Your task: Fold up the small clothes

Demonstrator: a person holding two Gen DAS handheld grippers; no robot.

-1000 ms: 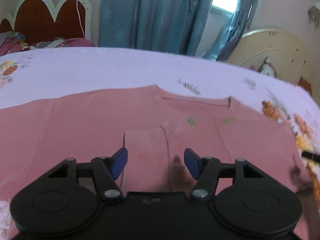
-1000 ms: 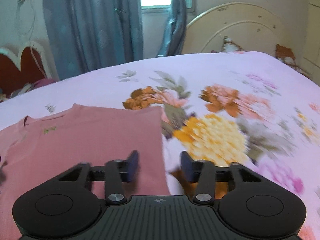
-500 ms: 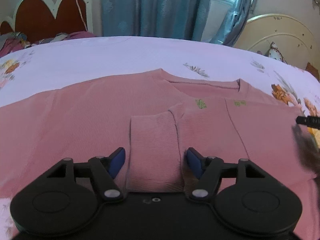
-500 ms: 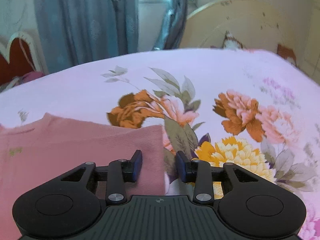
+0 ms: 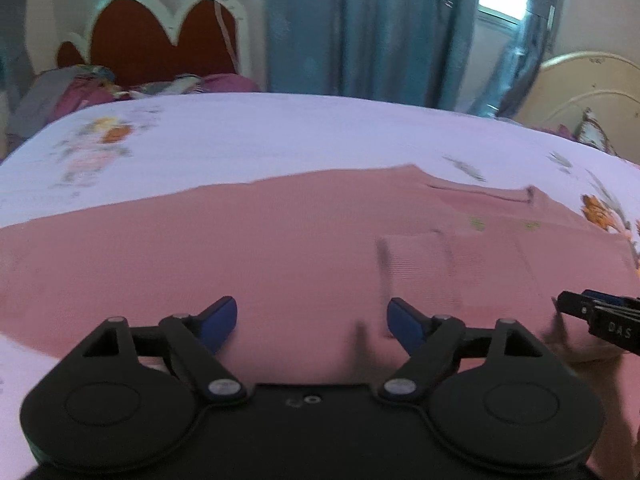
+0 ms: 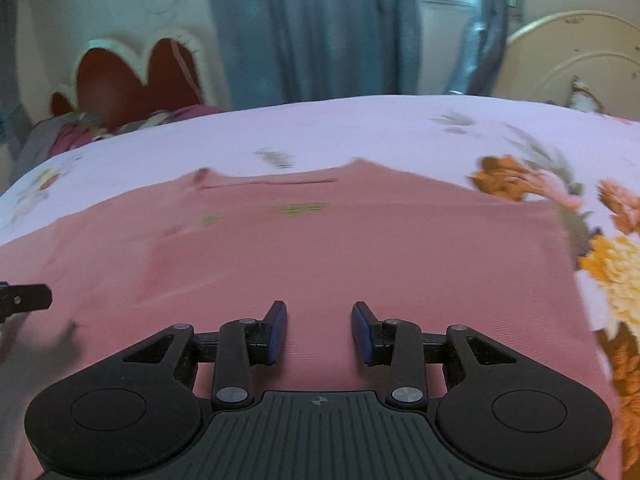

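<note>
A pink knit sweater [image 5: 280, 240] lies flat on the bed, neckline at the far side. One sleeve is folded across its body, with the ribbed cuff [image 5: 416, 264] on the chest. My left gripper [image 5: 312, 320] hovers over the sweater's left part. Its jaws are opening wide and only flat cloth lies under the gap. The right gripper's tip [image 5: 600, 316] shows at the right edge of the left wrist view. In the right wrist view the sweater [image 6: 360, 248] fills the middle. My right gripper [image 6: 320, 328] hangs over its lower body, partly open and gripping nothing.
The floral bedsheet [image 6: 612, 272] shows bare to the right of the sweater and beyond it [image 5: 280, 140]. A red headboard [image 5: 160, 48] and crumpled bedding [image 5: 88, 88] sit at the back left. Blue curtains [image 5: 360, 28] and a cream headboard [image 5: 592, 92] stand behind.
The left gripper has moved left over the sweater, so the folded sleeve now lies to its right, and its jaws have widened. The right gripper has swung from the sweater's right edge onto its body.
</note>
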